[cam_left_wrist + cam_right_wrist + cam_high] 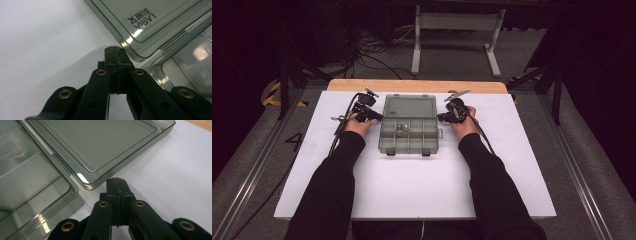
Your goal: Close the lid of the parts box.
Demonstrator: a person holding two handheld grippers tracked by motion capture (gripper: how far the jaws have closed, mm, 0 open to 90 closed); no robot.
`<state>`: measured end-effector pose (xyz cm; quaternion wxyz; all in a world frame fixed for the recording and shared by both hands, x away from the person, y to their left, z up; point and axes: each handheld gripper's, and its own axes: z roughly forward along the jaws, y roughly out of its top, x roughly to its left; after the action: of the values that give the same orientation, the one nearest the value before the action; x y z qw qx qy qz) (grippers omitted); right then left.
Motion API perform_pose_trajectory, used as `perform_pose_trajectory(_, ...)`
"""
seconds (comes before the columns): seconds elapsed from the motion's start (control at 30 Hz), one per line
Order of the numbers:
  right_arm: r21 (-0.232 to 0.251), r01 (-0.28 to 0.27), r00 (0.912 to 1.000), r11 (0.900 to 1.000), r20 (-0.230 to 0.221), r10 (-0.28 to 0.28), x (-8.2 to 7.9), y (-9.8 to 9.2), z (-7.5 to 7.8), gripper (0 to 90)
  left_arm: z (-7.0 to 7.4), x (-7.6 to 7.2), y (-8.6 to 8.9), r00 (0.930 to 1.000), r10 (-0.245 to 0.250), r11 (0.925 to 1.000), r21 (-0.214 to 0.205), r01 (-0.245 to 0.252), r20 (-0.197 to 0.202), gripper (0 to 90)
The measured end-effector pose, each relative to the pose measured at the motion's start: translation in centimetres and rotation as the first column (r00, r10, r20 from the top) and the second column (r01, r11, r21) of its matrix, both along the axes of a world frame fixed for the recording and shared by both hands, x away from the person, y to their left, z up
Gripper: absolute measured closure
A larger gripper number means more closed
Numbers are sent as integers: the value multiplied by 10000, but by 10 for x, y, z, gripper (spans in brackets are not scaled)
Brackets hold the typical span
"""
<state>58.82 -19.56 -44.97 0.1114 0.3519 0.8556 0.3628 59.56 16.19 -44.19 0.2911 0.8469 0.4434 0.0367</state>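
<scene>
Our left gripper (373,115) sits clenched on nothing, its tip just beside the left corner of the lid (408,106). The open box (408,134) lies in the middle of the white table (412,185), lid flat behind it. Our right gripper (443,117) is likewise clenched and empty at the lid's right corner. To close it well, we judge both tips should slip under the lid's edge and lift evenly together.

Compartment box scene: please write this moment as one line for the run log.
box: compartment box open, lid laid back | left gripper: shut, empty, at lid corner | right gripper: shut, empty, at lid corner | contents: small metal parts
</scene>
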Motion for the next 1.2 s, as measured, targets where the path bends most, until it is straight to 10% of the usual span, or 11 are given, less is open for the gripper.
perform_pose_trajectory(1.2, 359, 44, 9965, 9993, 834, -74, 6, 1, -2, 900, 5, 0, -5, 9956, 112, 9999, -92, -103, 927, 900)
